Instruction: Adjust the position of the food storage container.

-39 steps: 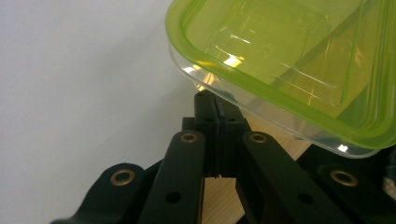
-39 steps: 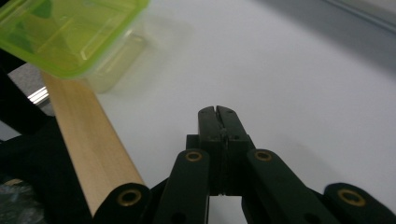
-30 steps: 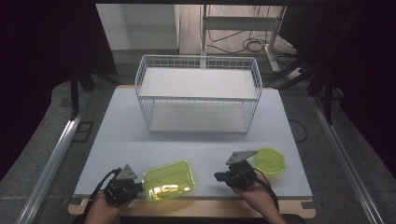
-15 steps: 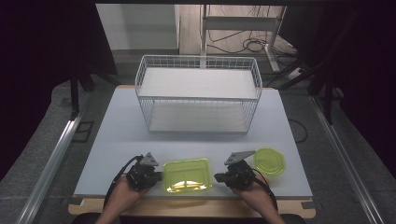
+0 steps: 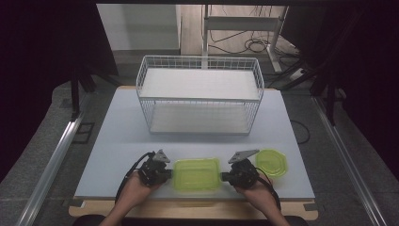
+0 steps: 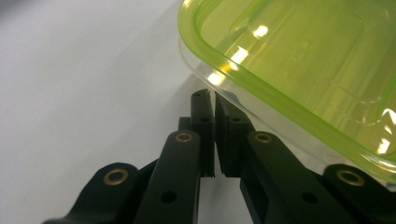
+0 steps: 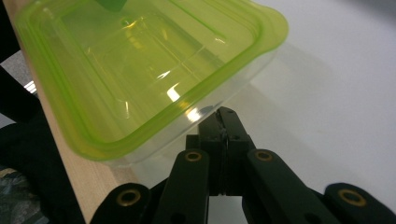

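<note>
A clear rectangular box with a yellow-green lid (image 5: pixel 197 174) lies near the table's front edge, between my two grippers. My left gripper (image 5: pixel 170 173) is shut with nothing between its jaws. Its tips rest against the box's left end, under the lid rim (image 6: pixel 299 60), in the left gripper view (image 6: pixel 215 100). My right gripper (image 5: pixel 223 178) is shut and holds nothing. In the right gripper view its tips (image 7: pixel 220 114) touch the clear wall of the box (image 7: pixel 140 70) at its right end.
A round green-lidded container (image 5: pixel 271 163) sits just right of my right hand. A white wire basket shelf (image 5: pixel 200 96) stands at the back middle of the pale table (image 5: pixel 117 132). The table's wooden front edge (image 7: pixel 88 186) runs close under the box.
My left gripper has slid to the right, and the rectangular box has moved right with it until it lies against my right gripper. The right gripper has stayed put.
</note>
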Tool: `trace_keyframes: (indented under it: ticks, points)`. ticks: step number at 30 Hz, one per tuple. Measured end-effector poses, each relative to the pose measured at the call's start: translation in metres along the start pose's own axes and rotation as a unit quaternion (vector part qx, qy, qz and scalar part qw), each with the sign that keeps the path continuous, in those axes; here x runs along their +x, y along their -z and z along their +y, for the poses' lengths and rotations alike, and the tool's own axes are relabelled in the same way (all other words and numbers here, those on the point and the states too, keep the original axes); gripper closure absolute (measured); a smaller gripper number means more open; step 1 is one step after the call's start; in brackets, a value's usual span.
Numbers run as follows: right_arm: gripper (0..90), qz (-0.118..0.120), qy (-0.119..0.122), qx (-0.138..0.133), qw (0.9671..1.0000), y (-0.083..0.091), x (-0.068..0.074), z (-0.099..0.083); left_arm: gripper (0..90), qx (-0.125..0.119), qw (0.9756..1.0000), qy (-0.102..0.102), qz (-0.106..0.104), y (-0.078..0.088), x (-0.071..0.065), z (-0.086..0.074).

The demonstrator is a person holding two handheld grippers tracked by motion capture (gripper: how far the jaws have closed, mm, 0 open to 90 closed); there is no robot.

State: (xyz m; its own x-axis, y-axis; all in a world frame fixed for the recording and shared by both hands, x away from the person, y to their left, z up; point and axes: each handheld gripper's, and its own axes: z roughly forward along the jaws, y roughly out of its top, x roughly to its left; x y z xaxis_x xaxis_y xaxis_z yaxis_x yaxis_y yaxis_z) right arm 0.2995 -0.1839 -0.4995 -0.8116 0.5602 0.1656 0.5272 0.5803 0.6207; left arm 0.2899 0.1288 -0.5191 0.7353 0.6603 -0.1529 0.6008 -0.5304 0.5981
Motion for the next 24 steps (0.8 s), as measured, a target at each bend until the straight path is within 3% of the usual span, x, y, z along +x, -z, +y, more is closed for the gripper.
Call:
trace_keyframes:
  ticks: [16, 20, 24]
  points:
    - [88.3, -0.03, -0.014, 0.002, 0.9995, -0.01, -0.021, 0.008, 85.7, -0.009, 0.9998, 0.012, 0.008, -0.014, 0.015, 0.016]
    - [86.6, -0.039, -0.012, 0.003, 0.9991, -0.01, -0.022, 0.007, 83.5, -0.017, 0.9997, 0.015, 0.012, -0.01, 0.017, 0.014]
    - [84.8, -0.071, 0.01, -0.001, 0.9974, -0.002, -0.016, 0.007, 80.4, -0.022, 0.9993, 0.013, 0.028, 0.005, 0.019, 0.009]
